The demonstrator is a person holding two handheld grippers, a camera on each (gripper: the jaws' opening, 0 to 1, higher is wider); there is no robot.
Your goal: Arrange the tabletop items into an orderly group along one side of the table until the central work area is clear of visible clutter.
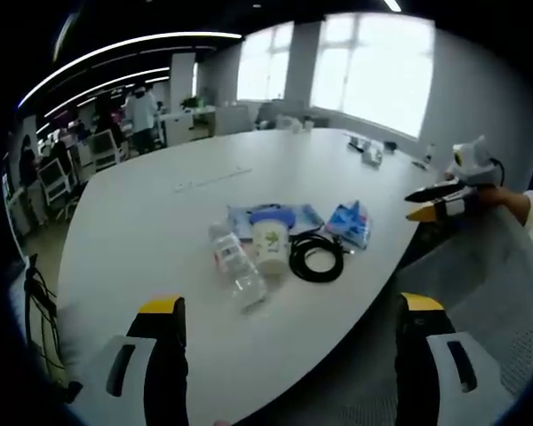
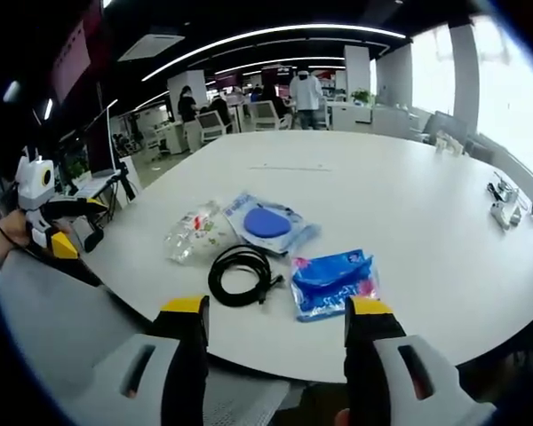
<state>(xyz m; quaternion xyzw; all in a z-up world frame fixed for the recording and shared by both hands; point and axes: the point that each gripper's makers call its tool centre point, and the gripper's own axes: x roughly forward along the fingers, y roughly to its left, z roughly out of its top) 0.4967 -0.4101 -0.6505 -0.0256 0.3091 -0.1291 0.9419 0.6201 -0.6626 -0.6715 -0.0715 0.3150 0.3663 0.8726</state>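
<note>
Both grippers hang off the edge of the big white table (image 2: 409,204), nothing in either. In the left gripper view the left gripper (image 1: 290,311) has its yellow-tipped jaws spread wide, and the right gripper (image 1: 437,202) pokes in from the right, held by a hand; its jaws there look a little apart. In the right gripper view the right gripper (image 2: 275,311) has its jaws wide too, with the left gripper (image 2: 58,226) off to the left.

The stuff sits in a loose bunch near the table edge: a coiled black cable (image 2: 240,275), a clear plastic bottle (image 2: 194,232) lying on its side just left of it, a blue round thing in a clear bag (image 2: 268,222) behind, and a blue packet (image 2: 333,281) to the right. The left gripper view also shows a white cup (image 1: 271,246) standing beside the cable. Small gadgets (image 2: 502,202) sit at the far right edge. People (image 2: 306,90) stand among desks way back.
</note>
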